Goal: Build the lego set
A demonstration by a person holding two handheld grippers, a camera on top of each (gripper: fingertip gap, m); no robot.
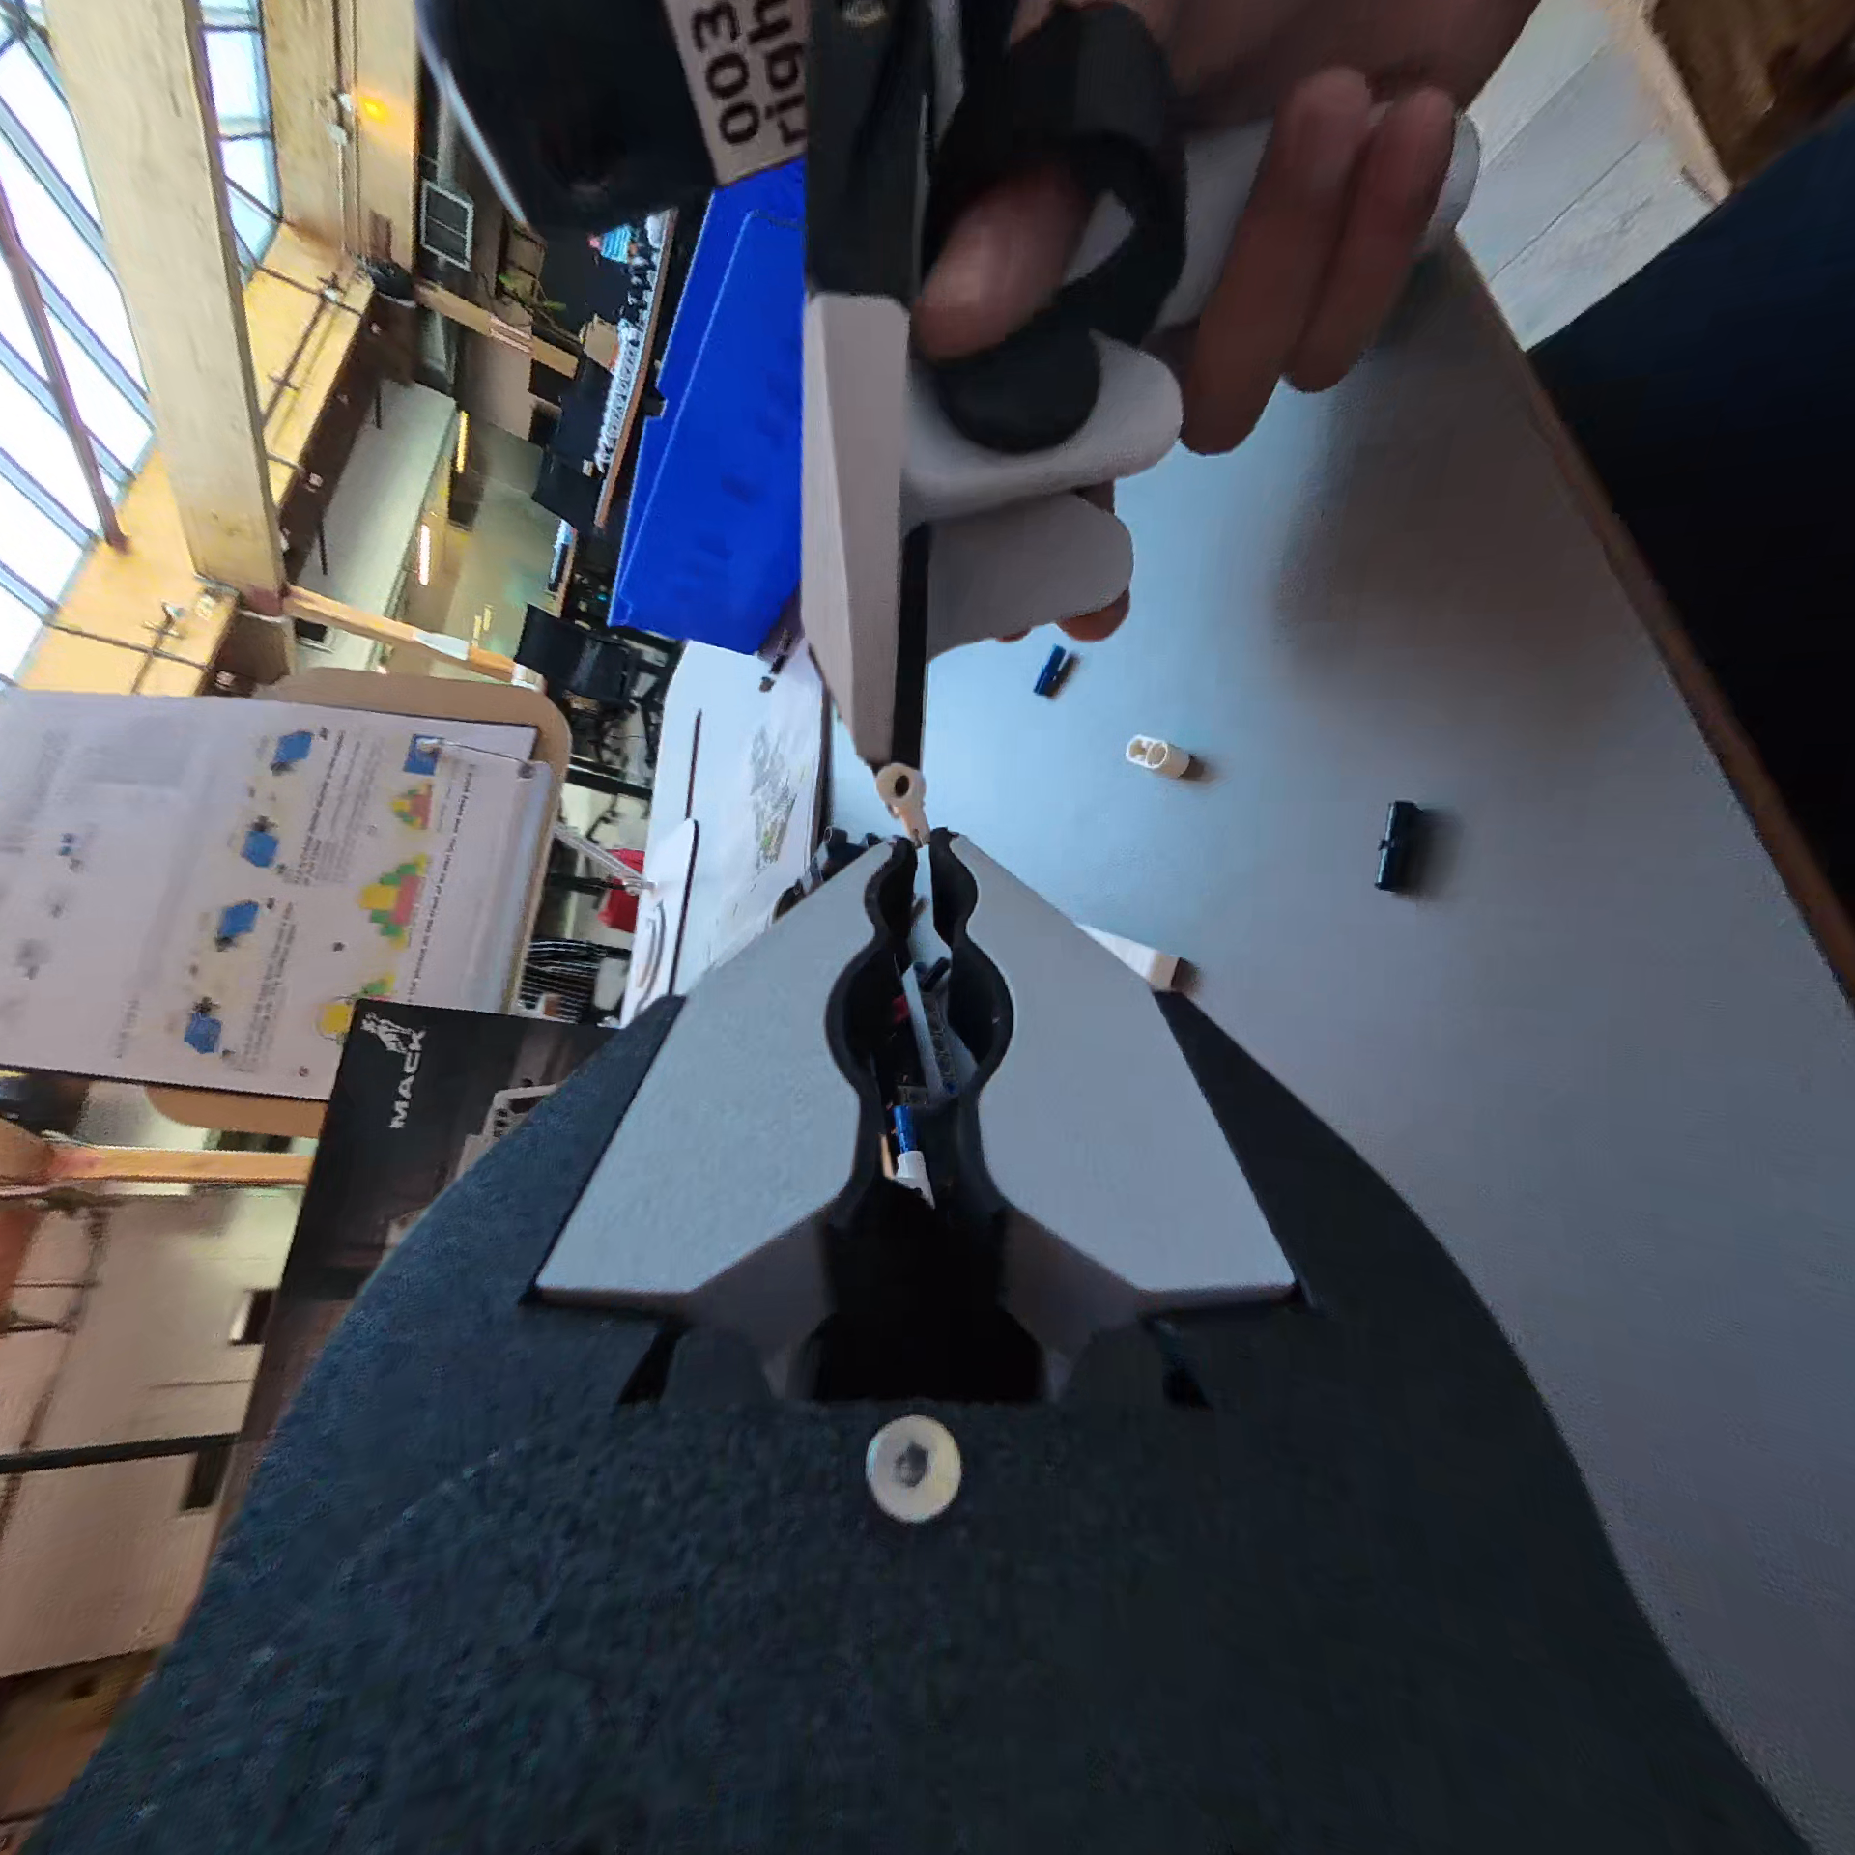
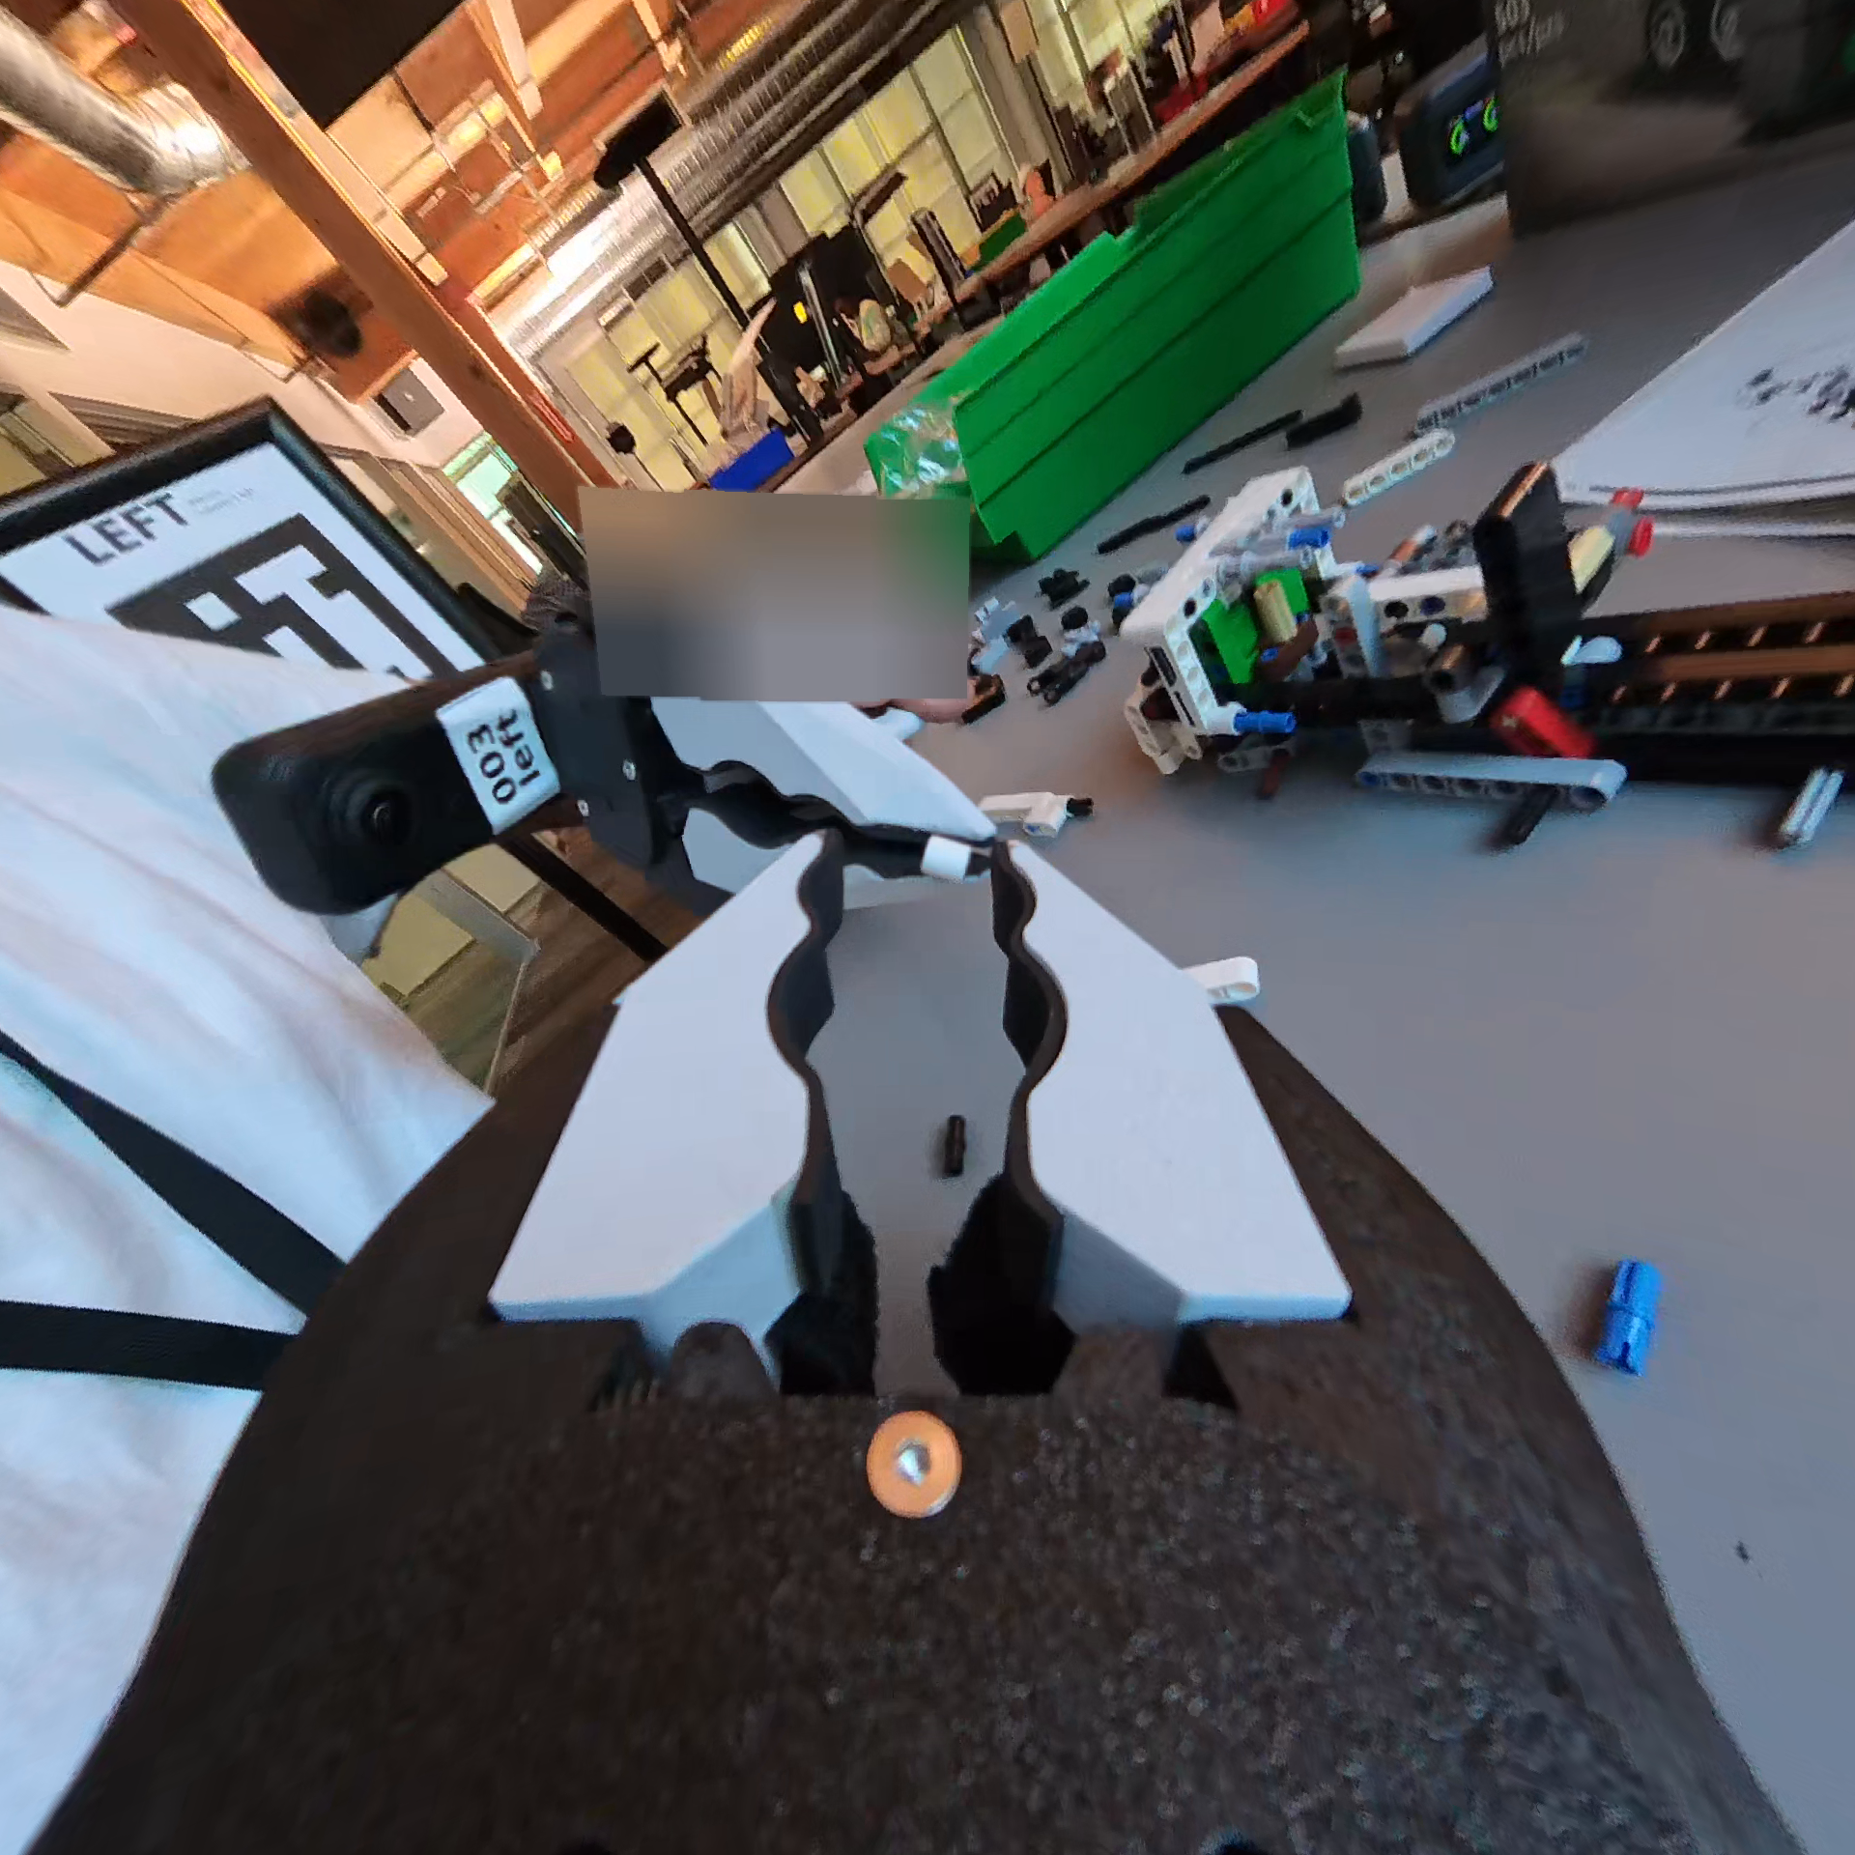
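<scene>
My left gripper (image 1: 923,848) is shut on a small white-tan connector piece (image 1: 898,788) that pokes out past its tips. My right gripper (image 2: 918,851) stands with its jaws partly apart, astride that piece (image 2: 946,858) and the left gripper's tips (image 2: 883,838). In the left wrist view the right gripper (image 1: 888,748) comes down from above, held by a hand, and its tip touches the piece's ring end. The half-built truck chassis (image 2: 1305,642) lies on the grey table (image 2: 1405,1054) to the far right.
Loose on the table lie a black pin (image 2: 954,1144), a blue pin (image 2: 1626,1315), a white beam (image 2: 1225,974), a grey beam (image 2: 1486,778) and several small black parts (image 2: 1054,642). A green bin (image 2: 1154,402) and a booklet (image 2: 1757,422) stand behind. A blue bin (image 1: 723,432) is farther off.
</scene>
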